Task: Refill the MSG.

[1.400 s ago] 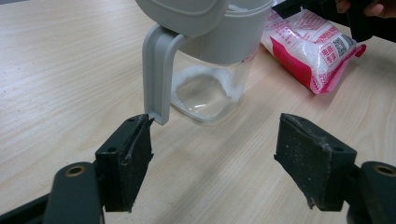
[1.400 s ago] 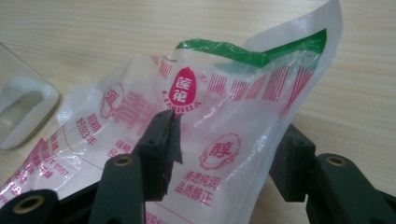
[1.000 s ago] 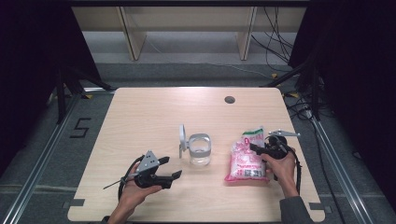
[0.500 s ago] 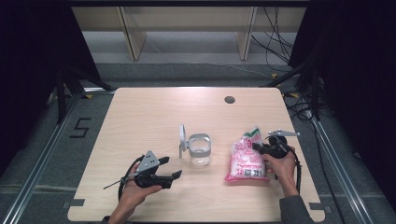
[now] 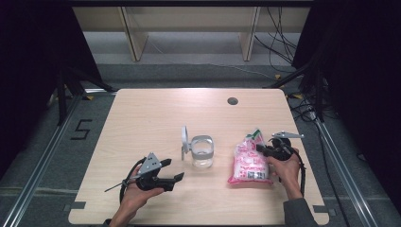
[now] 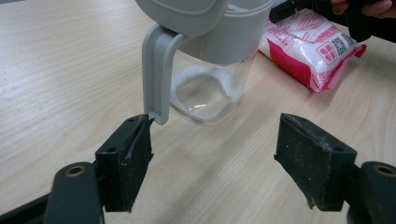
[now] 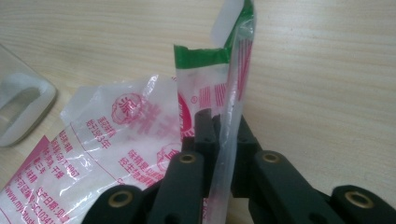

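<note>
Right gripper [image 7: 223, 154] just closed, now pinching the top film of the pink bag [image 5: 249, 163], which lies flat to the right of the jar [image 5: 202, 152], clear of it. Left gripper [image 6: 224, 163] wide apart and empty, low in front of the jar, one pad [image 6: 126, 158] just beside the jar's hanging grey lid [image 5: 184, 142]. Likely trouble on lifting: thin film slipping from so narrow a pinch, or the bag swinging, tilting and spilling its white grains across the table [image 5: 151, 118], perhaps knocking the jar.
</note>
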Available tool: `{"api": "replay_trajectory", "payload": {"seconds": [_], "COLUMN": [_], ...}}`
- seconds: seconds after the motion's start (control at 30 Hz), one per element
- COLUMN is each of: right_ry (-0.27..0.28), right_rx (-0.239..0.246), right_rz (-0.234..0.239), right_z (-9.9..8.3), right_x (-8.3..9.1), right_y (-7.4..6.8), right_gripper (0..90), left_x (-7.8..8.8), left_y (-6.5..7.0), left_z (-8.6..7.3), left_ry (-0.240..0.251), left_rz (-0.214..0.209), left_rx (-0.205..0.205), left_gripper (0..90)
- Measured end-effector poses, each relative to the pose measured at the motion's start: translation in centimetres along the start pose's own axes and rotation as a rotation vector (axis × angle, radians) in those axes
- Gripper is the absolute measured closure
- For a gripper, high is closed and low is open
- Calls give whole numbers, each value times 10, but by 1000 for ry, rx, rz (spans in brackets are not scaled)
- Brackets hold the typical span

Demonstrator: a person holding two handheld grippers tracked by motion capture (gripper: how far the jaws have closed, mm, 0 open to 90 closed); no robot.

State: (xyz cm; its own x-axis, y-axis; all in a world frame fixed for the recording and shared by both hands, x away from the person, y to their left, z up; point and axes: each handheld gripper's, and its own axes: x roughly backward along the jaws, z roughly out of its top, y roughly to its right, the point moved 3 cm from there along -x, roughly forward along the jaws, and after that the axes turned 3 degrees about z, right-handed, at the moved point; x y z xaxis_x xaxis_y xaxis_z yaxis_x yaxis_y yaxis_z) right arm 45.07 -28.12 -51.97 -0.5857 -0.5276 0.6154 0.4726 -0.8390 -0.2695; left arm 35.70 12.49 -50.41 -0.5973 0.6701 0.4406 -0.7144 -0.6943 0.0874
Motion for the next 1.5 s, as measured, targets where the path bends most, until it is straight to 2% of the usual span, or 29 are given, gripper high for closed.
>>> {"api": "replay_trajectory", "payload": {"seconds": [0.07,0.1,0.13,0.17,0.2,0.23,0.3,0.53,0.57,0.63,0.7,0.73,0.77,0.8,0.83,0.87,0.9,0.97,1.0,1.03,1.07,1.1,1.2,1.23,1.27,1.33,1.37,1.43,1.5], "right_ry": [-7,-17,-19,-13,-16,-24,-17,-12,28,48,72,78,92,143,165,179,192,226,238,256,264,268,288,287,307,306,321,327,338], "right_rx": [-11,-53,-53,-15,-56,-17,-22,18,10,12,13,11,-42,-28,-27,9,-12,12,-10,9,-14,31,30,22,52,56,86,99,101], "right_rz": [-12,-9,-6,-13,-3,-11,7,-14,-4,0,4,9,17,34,41,45,51,64,74,80,77,70,84,84,91,87,81,92,105], "right_z": [-1,-2,-2,-1,-2,-2,-3,-1,1,2,3,3,3,3,4,5,6,8,8,10,10,13,15,17,19,21,23,26,28], "right_x": [-2,-1,-2,-1,-3,-1,-3,0,2,4,10,14,18,22,25,29,33,40,43,44,46,51,56,59,60,63,64,67,70], "right_y": [1,-2,-2,1,-2,1,1,-4,-5,-6,-11,-14,-19,-19,-20,-20,-24,-25,-28,-28,-32,-34,-41,-44,-47,-54,-55,-66,-77], "right_gripper": [808,806,806,806,806,806,819,899,900,900,900,900,900,900,900,900,900,900,900,900,900,900,900,900,900,900,900,900,900], "left_x": [0,0,-1,-1,-1,0,-1,-2,-2,-5,-9,-11,-13,-14,-16,-19,-20,-24,-25,-26,-27,-28,-33,-35,-36,-40,-43,-51,-59], "left_y": [1,1,2,2,2,1,2,3,4,7,11,17,20,20,23,27,29,32,35,37,39,42,48,49,53,56,59,63,69], "left_z": [0,0,0,0,0,0,-1,-1,-2,-4,-5,-6,-7,-8,-9,-10,-11,-13,-14,-14,-14,-14,-15,-16,-15,-15,-14,-11,-9], "left_ry": [-2,0,6,6,6,-5,-1,-6,-5,-12,-23,-26,-35,-40,-45,-48,-58,-59,-67,-62,-58,-54,-55,-61,-57,-57,-56,-40,-37], "left_rz": [6,-1,-2,-2,-2,6,-2,2,4,-2,-17,-28,-36,-37,-44,-47,-57,-66,-63,-73,-80,-79,-93,-92,-104,-105,-115,-119,-122], "left_rx": [9,-6,5,4,4,5,11,12,8,-4,-43,-13,-26,-63,-71,-55,-46,-76,-52,-57,-59,-55,-43,-58,-46,-62,-57,-67,-40], "left_gripper": [264,264,264,264,264,264,264,264,264,264,264,264,265,264,264,265,265,265,265,265,266,267,268,269,270,270,272,273,276]}}
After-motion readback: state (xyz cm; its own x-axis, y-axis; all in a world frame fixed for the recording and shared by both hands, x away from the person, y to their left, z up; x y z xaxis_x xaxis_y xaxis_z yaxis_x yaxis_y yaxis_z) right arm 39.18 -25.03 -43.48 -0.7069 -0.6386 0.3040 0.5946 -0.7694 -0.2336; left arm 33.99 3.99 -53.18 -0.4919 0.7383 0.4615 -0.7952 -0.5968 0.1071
